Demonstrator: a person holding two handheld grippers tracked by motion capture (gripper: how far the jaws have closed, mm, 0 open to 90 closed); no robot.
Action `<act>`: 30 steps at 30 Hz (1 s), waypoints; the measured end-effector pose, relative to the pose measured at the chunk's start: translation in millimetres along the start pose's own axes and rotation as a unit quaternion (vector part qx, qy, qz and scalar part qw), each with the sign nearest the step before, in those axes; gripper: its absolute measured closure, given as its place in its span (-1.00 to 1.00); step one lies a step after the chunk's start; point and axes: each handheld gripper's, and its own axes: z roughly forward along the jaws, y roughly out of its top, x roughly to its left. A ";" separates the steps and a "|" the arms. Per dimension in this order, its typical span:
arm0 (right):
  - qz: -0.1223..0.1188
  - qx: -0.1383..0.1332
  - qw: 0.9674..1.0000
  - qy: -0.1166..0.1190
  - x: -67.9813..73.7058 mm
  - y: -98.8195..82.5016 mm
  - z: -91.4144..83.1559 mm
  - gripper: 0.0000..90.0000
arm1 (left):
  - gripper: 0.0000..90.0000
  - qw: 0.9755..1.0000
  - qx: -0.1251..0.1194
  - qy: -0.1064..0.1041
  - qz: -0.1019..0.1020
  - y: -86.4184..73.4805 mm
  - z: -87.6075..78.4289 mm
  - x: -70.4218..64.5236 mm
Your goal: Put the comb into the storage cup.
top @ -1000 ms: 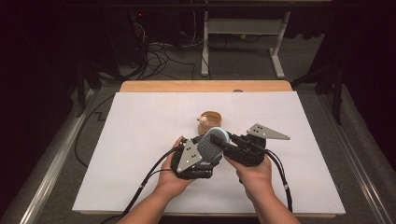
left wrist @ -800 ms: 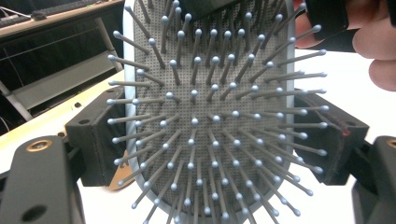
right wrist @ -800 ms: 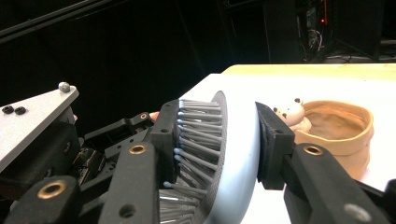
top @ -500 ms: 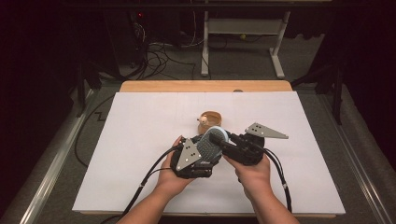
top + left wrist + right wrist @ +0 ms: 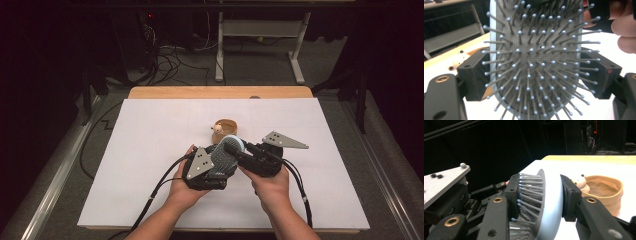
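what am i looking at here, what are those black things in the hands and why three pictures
A person sits at a white-covered table holding a black two-jaw hand gripper in each hand: the left gripper and the right gripper. One picture looks down from above; the other two come from small cameras riding on each gripper, looking along its jaws. Both grippers clamp the same pale blue paddle hairbrush with grey ball-tipped bristles: the left across its edges, the right across bristles and back. Behind them on the table lies a tan cup-shaped plush toy with a small cream animal head.
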 end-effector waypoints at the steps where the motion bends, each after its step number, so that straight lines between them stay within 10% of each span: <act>1: -0.002 -0.001 1.000 -0.001 -0.1 0.1 -0.1 0.34 | -0.60 1.000 0.001 -0.004 -0.005 -0.3 0.2 1.0; 30: -0.012 -0.032 0.999 -0.027 -12.2 12.1 -23.2 0.34 | -1.00 0.998 -0.006 -0.054 -0.023 -6.4 2.7 10.7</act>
